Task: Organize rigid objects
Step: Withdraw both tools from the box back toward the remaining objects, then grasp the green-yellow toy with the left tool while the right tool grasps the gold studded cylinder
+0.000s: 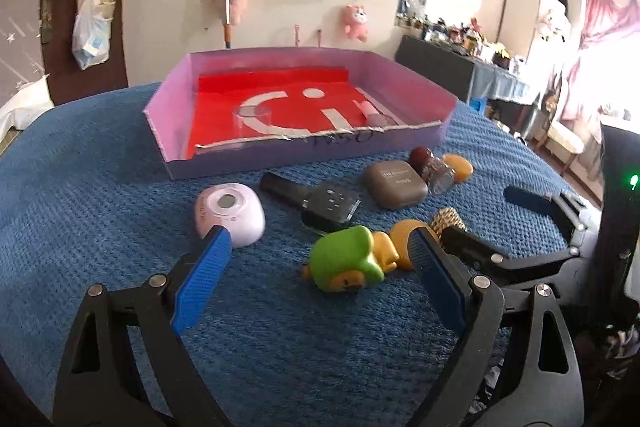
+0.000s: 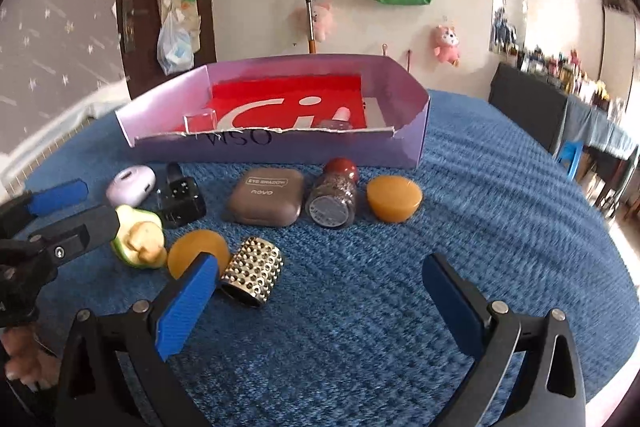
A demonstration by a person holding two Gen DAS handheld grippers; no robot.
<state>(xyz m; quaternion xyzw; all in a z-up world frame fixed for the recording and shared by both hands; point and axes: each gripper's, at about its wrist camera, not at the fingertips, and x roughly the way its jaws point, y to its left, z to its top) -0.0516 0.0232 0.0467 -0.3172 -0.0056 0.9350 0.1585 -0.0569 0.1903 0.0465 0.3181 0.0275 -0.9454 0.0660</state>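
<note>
A purple box [image 1: 280, 157] [image 2: 280, 149] with a red sheet inside stands at the back of the blue cloth; a clear cup [image 1: 253, 121] and a small pink bottle [image 1: 374, 115] lie in it. In front lie a pink case [image 1: 230, 213], a black remote [image 1: 316, 201], a brown eyeshadow case [image 2: 266, 197], a glitter jar [image 2: 334, 195], two amber discs [image 2: 394, 197] [image 2: 192, 255], a gold perforated cylinder [image 2: 254, 271] and a green-yellow toy [image 1: 352, 263]. My left gripper [image 1: 320, 251] is open, just before the toy. My right gripper [image 2: 320, 271] is open and empty.
The blue cloth [image 2: 400, 307] covers the whole table. The right gripper's arm [image 1: 540, 227] reaches in at the right of the left wrist view. The left gripper's fingers [image 2: 60, 197] show at the left of the right wrist view. A dark cabinet [image 1: 436, 65] stands behind.
</note>
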